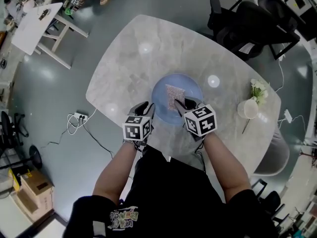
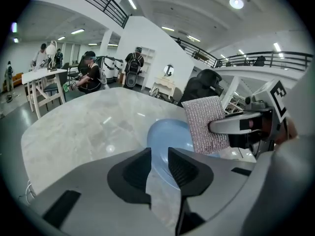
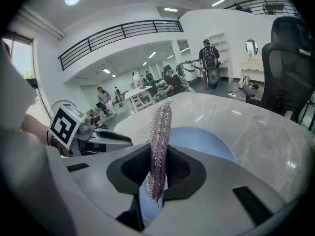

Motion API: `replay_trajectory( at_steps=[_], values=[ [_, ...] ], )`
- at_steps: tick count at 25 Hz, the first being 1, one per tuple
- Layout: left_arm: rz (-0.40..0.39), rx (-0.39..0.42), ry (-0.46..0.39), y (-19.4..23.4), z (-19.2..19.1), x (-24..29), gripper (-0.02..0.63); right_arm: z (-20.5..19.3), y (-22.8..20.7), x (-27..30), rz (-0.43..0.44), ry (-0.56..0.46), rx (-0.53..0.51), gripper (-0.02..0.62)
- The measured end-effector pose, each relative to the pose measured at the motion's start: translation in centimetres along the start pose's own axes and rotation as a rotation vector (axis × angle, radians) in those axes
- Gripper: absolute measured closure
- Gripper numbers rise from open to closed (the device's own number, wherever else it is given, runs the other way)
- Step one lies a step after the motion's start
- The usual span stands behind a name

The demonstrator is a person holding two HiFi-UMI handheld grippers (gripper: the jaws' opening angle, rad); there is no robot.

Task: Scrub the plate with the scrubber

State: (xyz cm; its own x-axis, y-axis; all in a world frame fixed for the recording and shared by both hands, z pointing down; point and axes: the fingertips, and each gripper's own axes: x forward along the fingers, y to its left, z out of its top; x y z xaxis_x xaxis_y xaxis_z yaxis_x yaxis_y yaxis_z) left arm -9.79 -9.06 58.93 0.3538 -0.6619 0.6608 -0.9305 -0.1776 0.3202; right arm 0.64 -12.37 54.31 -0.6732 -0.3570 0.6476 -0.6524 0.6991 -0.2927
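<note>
A round blue plate (image 1: 190,86) lies on the marble table (image 1: 129,58), near its front edge. My right gripper (image 1: 182,104) is shut on a silvery mesh scrubber (image 1: 174,93), which hangs over the plate's middle. In the right gripper view the scrubber (image 3: 160,141) stands on edge between the pads, with the plate (image 3: 206,141) beyond it. My left gripper (image 1: 147,108) is at the plate's left rim and open. The left gripper view shows the plate (image 2: 167,132) through the gap between my jaws, and the scrubber (image 2: 206,122) in the right gripper (image 2: 236,126).
A white cup with flowers (image 1: 250,105) stands on the table at the right. Black office chairs (image 1: 247,21) are behind the table. A white trestle table (image 1: 34,24) is at the far left, and a power strip with cables (image 1: 79,117) lies on the floor.
</note>
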Motion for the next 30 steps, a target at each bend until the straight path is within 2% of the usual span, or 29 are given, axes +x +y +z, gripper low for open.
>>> replay_trajectory(
  at_steps=[6, 13, 16, 20, 24, 30],
  values=[
    [-0.03, 0.003, 0.083, 1.8, -0.5, 3.8, 0.488, -1.2, -0.6, 4.7, 0.007, 0.149, 0.013, 0.522],
    [-0.065, -0.012, 0.155, 2.2, -1.6, 6.4, 0.494, -2.7, -0.7, 8.1, 0.024, 0.313, -0.039, 0.522],
    [-0.063, -0.031, 0.161, 2.2, -1.7, 7.0, 0.518, -2.8, -0.8, 9.1, 0.034, 0.371, -0.04, 0.52],
    [-0.03, -0.081, 0.155, 2.5, -1.5, 7.2, 0.54, -2.7, -1.9, 9.8, -0.007, 0.456, -0.08, 0.518],
    [0.011, -0.084, 0.148, 2.7, -1.5, 7.3, 0.552, -3.3, -3.0, 10.2, -0.051, 0.487, -0.118, 0.514],
    [0.039, -0.083, 0.147, 2.7, -1.5, 7.2, 0.558, -3.5, -4.1, 10.4, -0.097, 0.482, -0.149, 0.511]
  ],
)
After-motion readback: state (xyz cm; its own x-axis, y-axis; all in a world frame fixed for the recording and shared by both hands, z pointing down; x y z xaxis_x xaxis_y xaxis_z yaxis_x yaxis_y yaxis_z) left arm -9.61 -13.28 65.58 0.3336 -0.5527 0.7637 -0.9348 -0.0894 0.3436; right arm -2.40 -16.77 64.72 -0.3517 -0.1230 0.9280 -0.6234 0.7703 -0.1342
